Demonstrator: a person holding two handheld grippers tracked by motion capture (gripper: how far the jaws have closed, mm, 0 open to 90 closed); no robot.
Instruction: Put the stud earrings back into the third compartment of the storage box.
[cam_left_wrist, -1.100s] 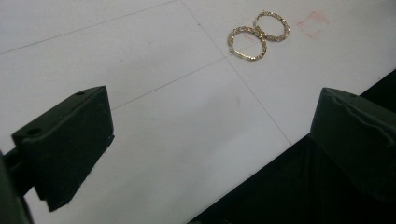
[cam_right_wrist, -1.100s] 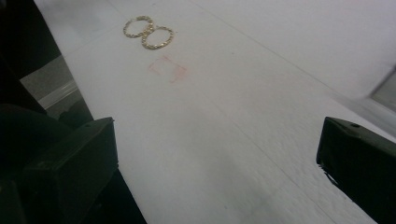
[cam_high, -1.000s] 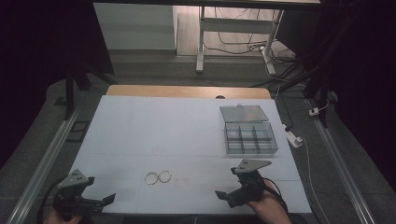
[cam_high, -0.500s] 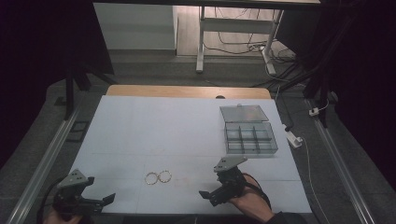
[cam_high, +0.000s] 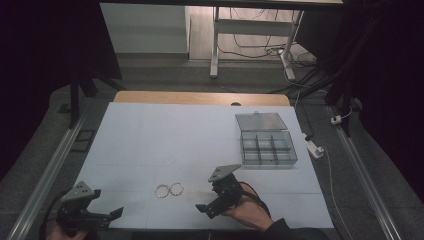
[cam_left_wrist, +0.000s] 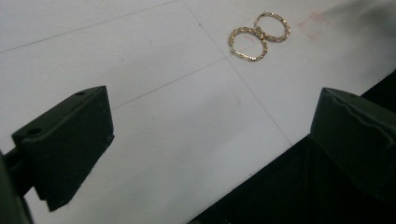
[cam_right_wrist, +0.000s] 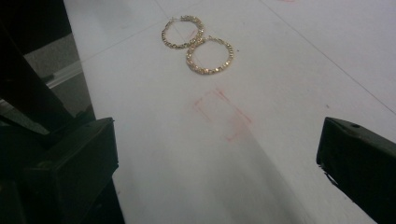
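Right gripper view | right hand-held gripper (cam_right_wrist: 217, 163) jaws wide, empty | straddle nearer hoop earring (cam_right_wrist: 209, 55) rim, close gently | left hand-held gripper (cam_left_wrist: 210, 144) open, idle

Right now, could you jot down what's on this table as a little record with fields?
surface: white table sheet
items in play: two gold hoop earrings, lying flat side by side, apparently touching
container: clear compartment box, lid open, far right side; contents too small to tell
left hand-held gripper: open, at the near left corner, apart from the earrings
right hand-held gripper: open, near edge, just right of the earrings, pointed toward them, not touching
marking: faint red outline on the sheet near the earrings
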